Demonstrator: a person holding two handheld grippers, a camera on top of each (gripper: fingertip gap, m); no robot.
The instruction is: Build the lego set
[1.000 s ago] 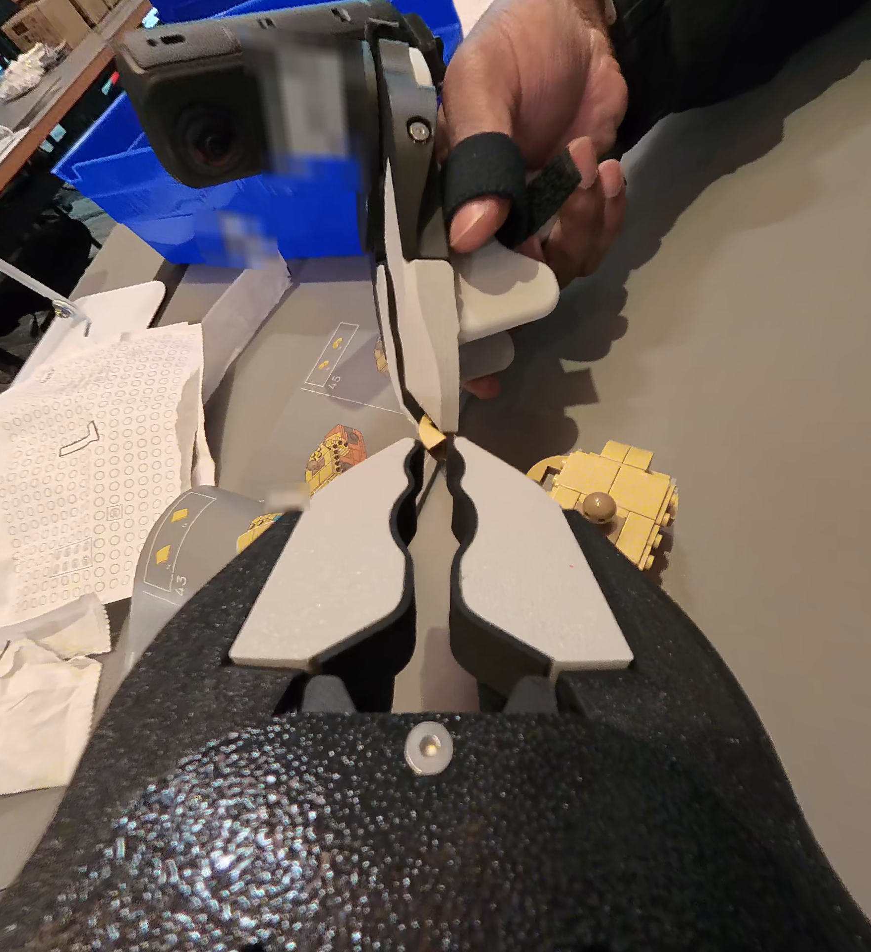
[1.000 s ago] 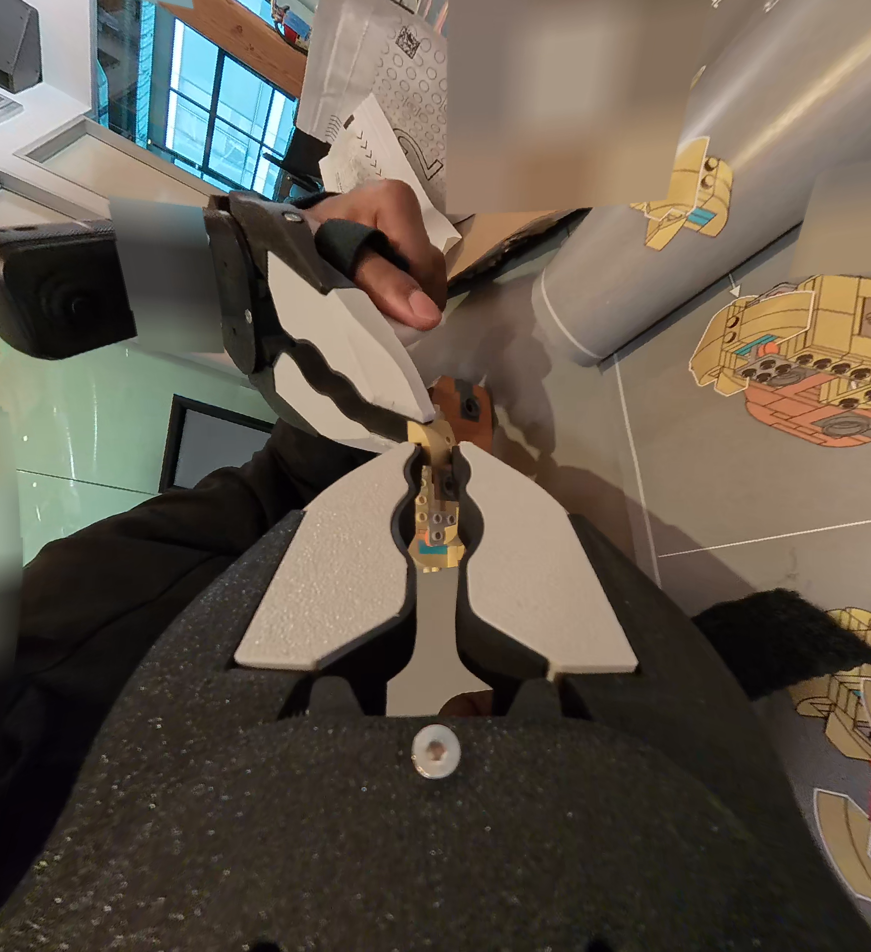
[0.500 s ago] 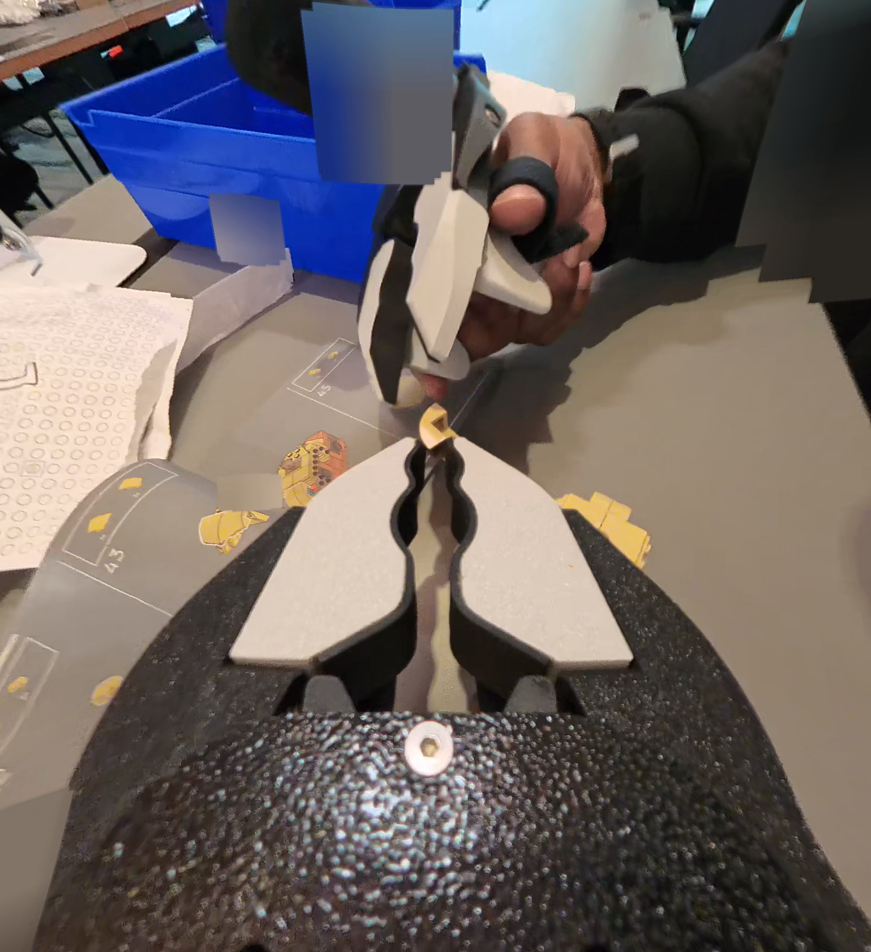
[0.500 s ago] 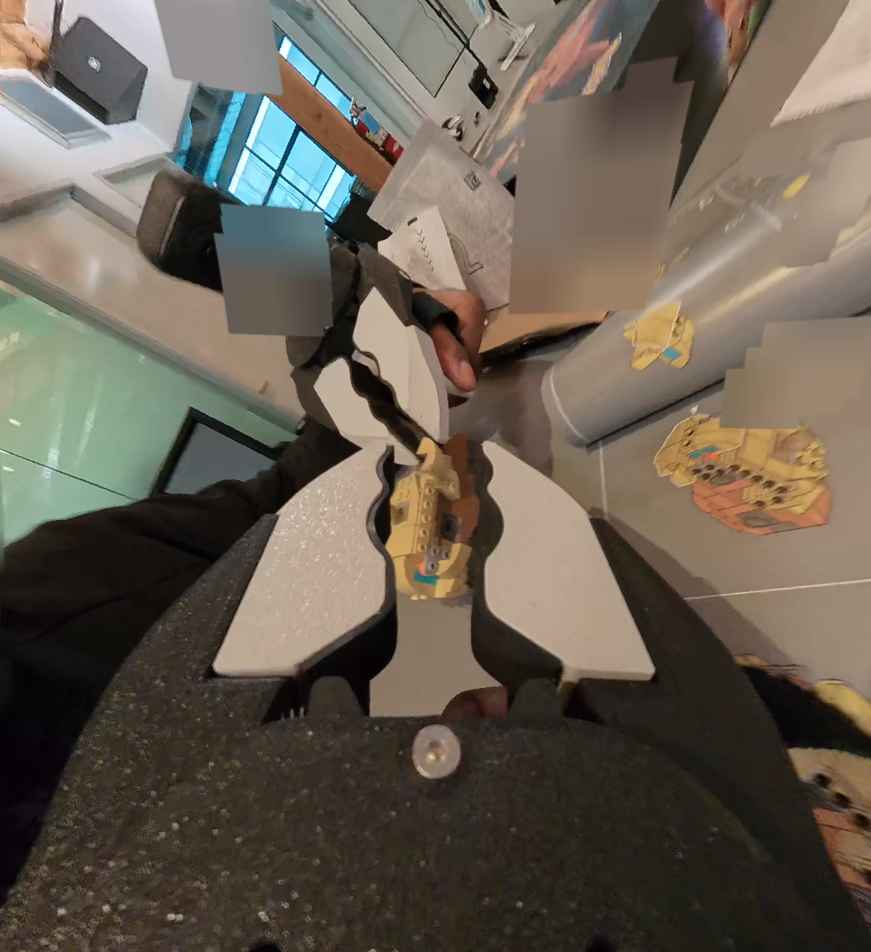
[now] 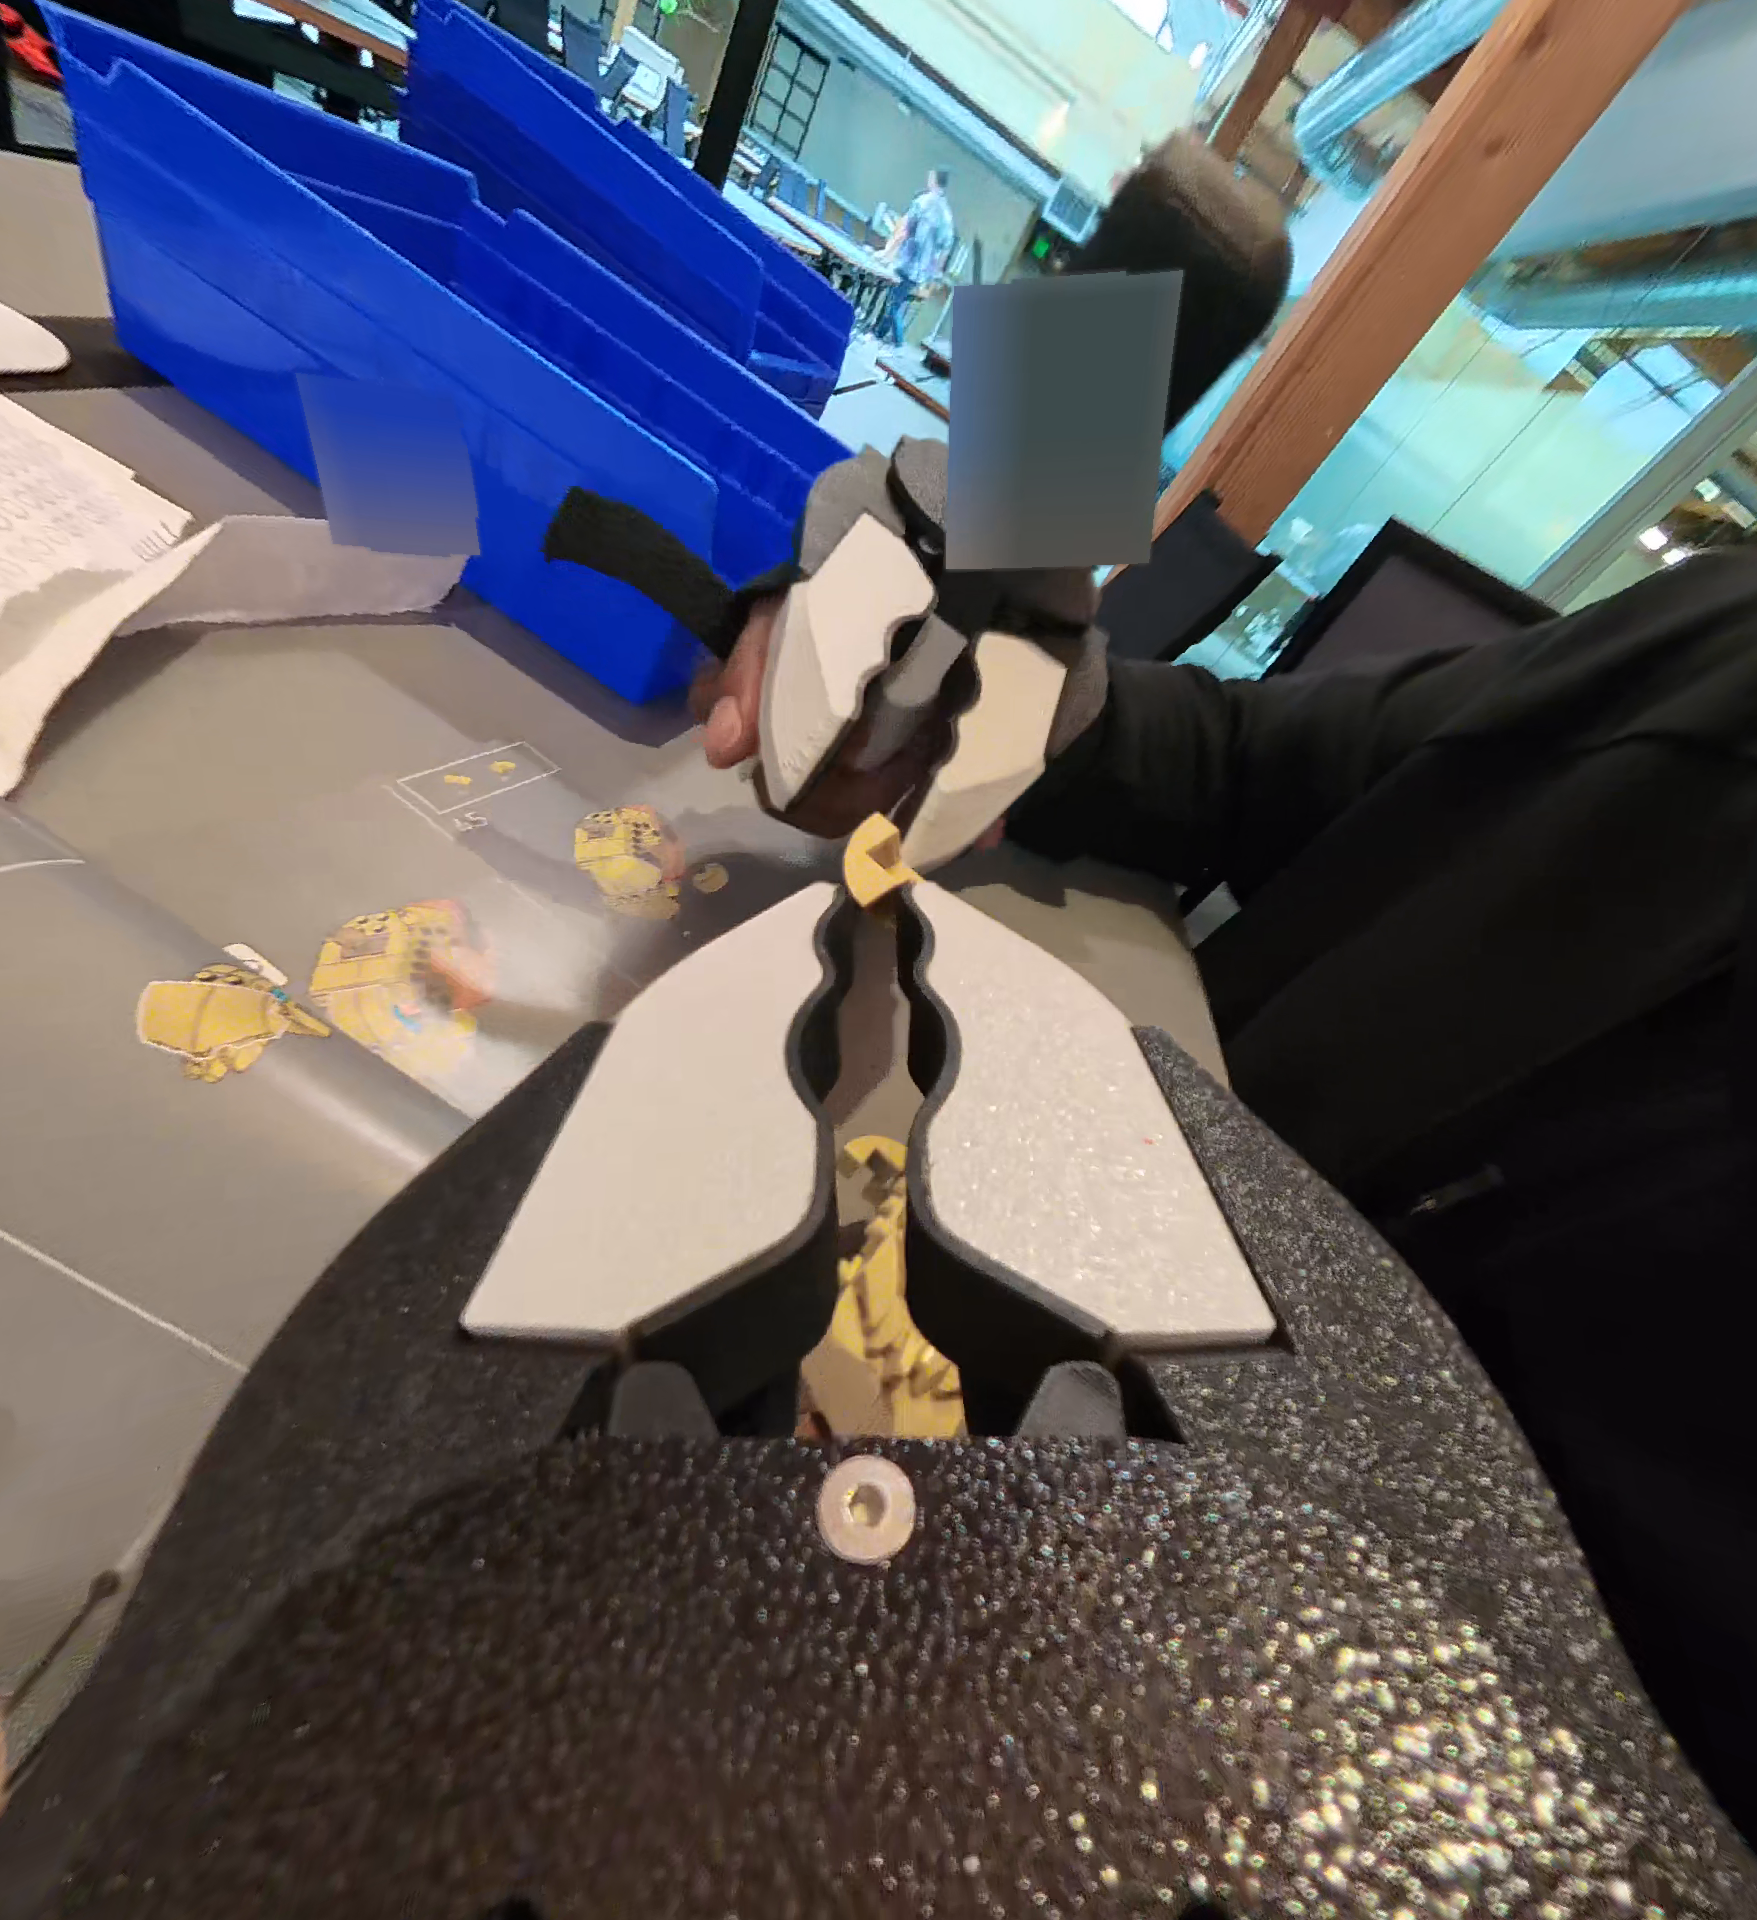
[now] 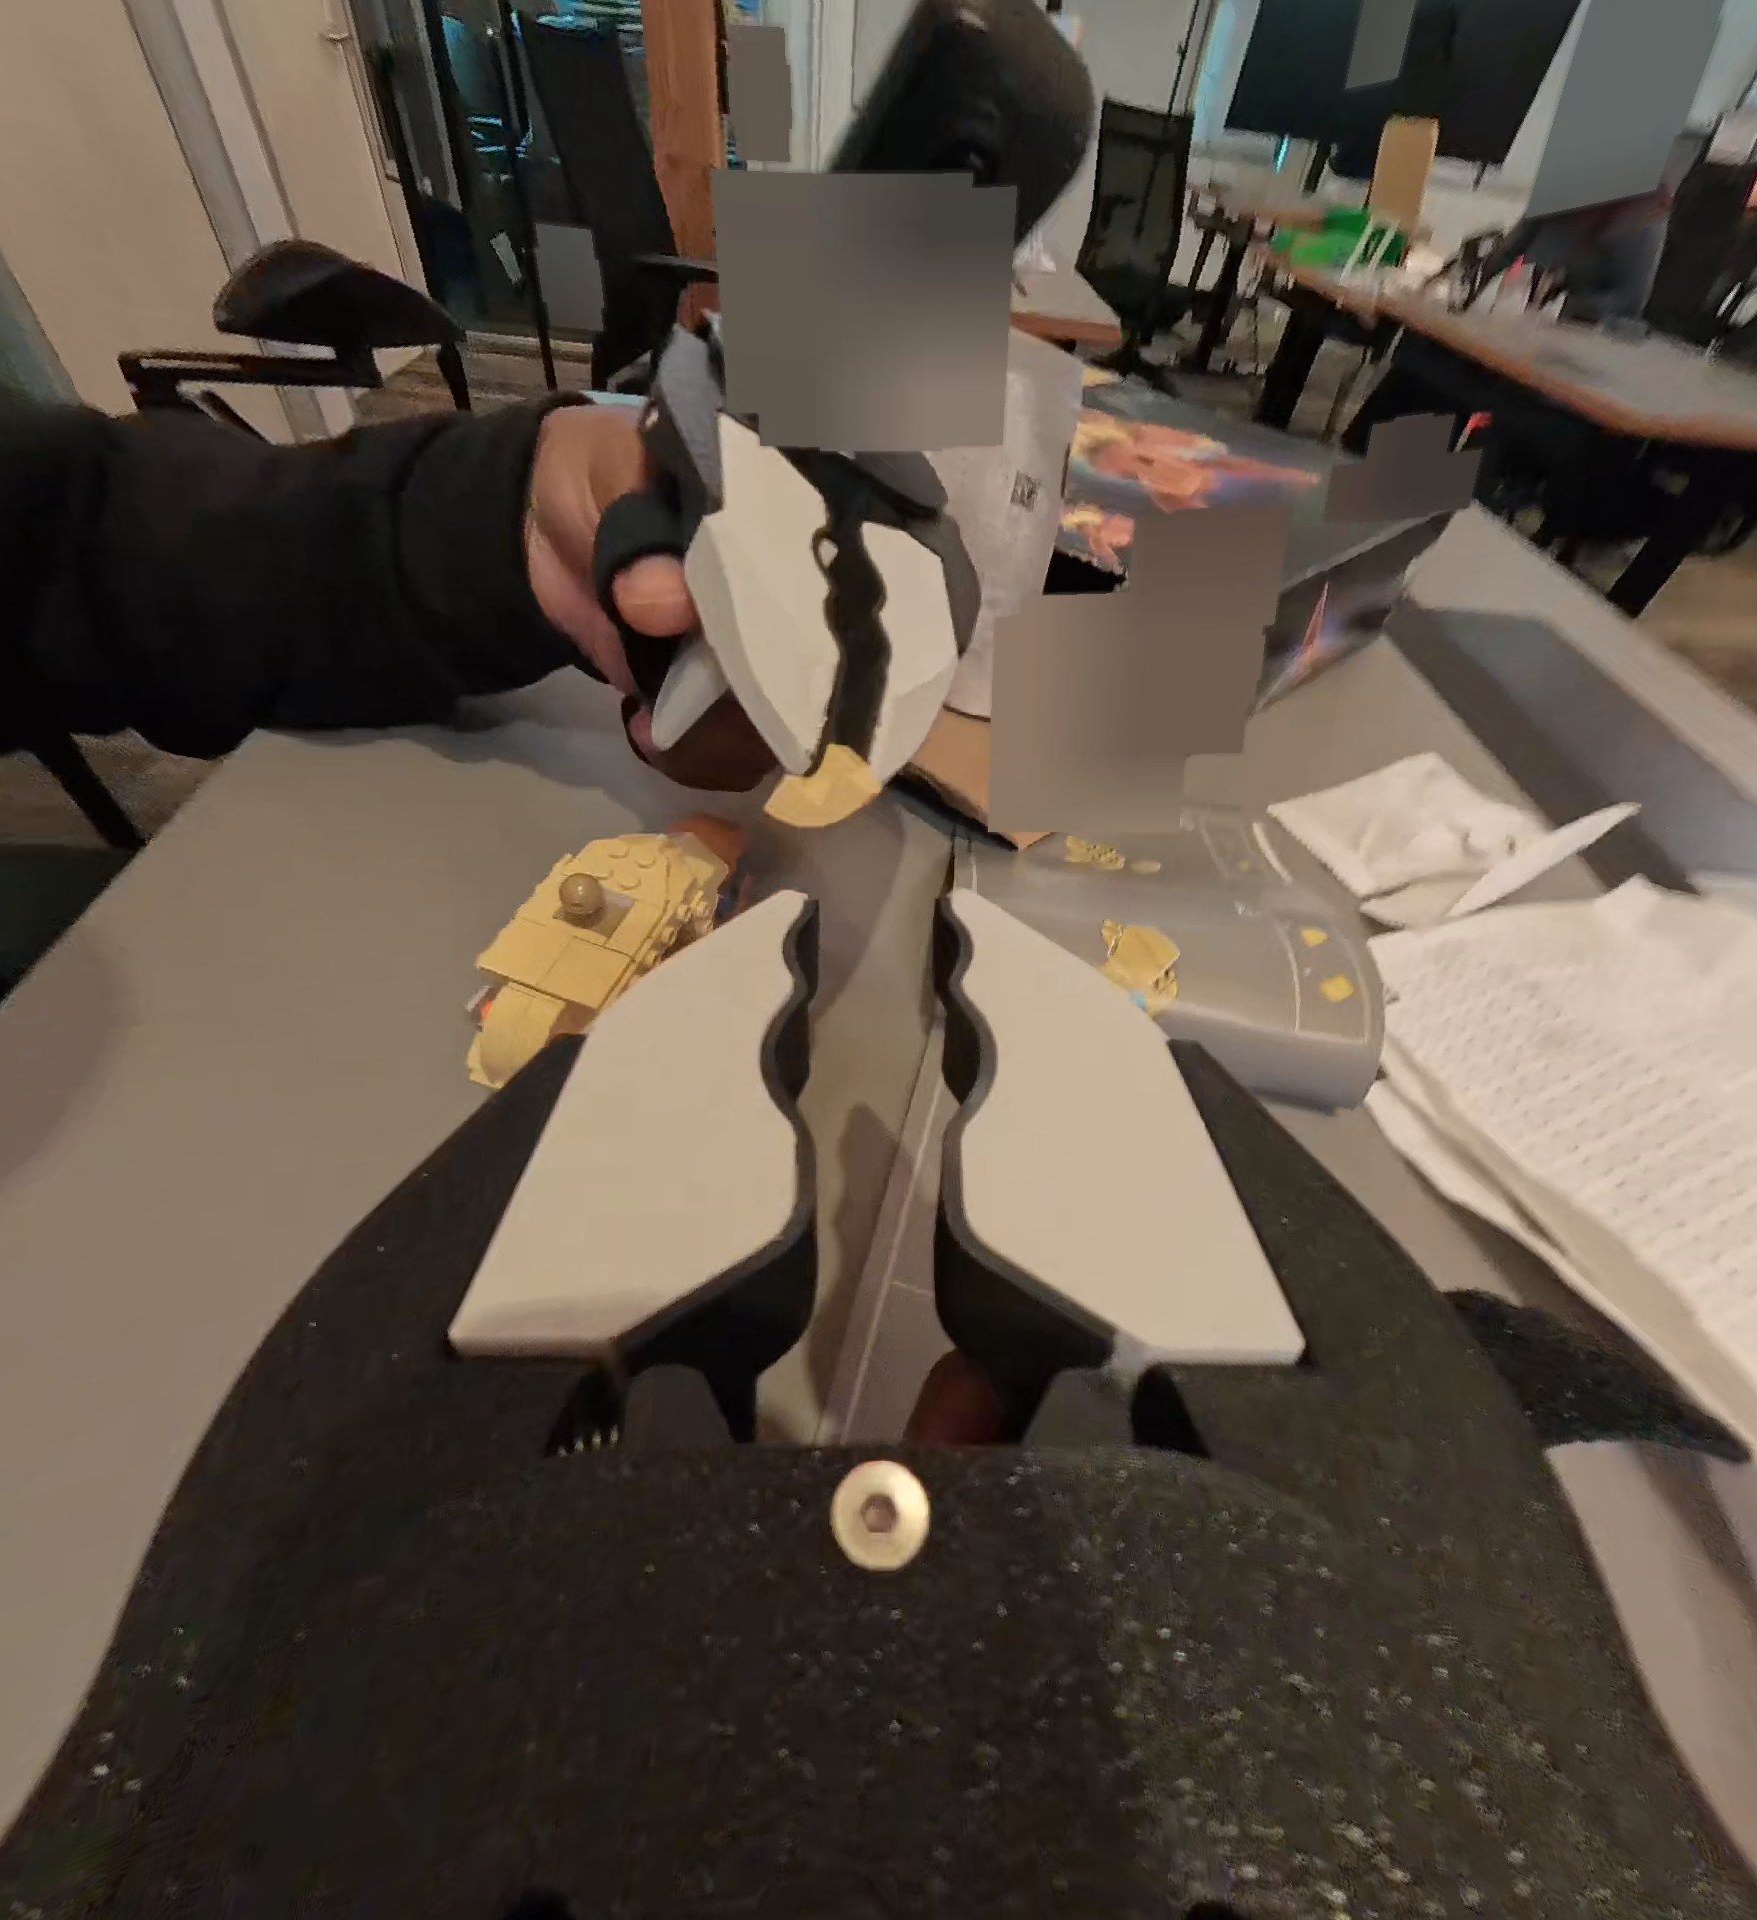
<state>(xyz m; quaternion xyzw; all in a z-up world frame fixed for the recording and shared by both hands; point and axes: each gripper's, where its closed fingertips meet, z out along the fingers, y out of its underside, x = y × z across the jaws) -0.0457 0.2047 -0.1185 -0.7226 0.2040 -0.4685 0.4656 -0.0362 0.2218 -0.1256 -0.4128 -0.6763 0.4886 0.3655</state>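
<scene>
Left gripper (image 5: 876,899) fills the lower half of its own view, its two pale fingers drawn nearly together and clamped at the very tips on a small tan curved brick piece (image 5: 872,864), which sticks out just above the centre of the frame. Right gripper (image 6: 876,914) fills the lower half of its view with its fingers apart and nothing between them; only the grey worktop (image 6: 230,935) shows through the gap.

In the right wrist view the left gripper appears upper centre, held by a hand (image 6: 583,540) in a black sleeve, with the same tan piece pinched at its tips just above the right gripper's open fingers and apart from them. In the left wrist view the right gripper hangs above centre, fingers spread, its right fingertip close beside the tan piece; whether it touches cannot be told.

Blue bins (image 5: 417,343) stand across the upper left of the left wrist view. A grey instruction booklet (image 5: 178,904) with pictures of a yellow brick build lies open at mid left, and white perforated paper bags (image 6: 1601,1049) lie at the right of the right wrist view.

A tan brick model (image 6: 583,935) with a round knob on top sits on the worktop left of centre in the right wrist view, just beside the right gripper's left finger.
</scene>
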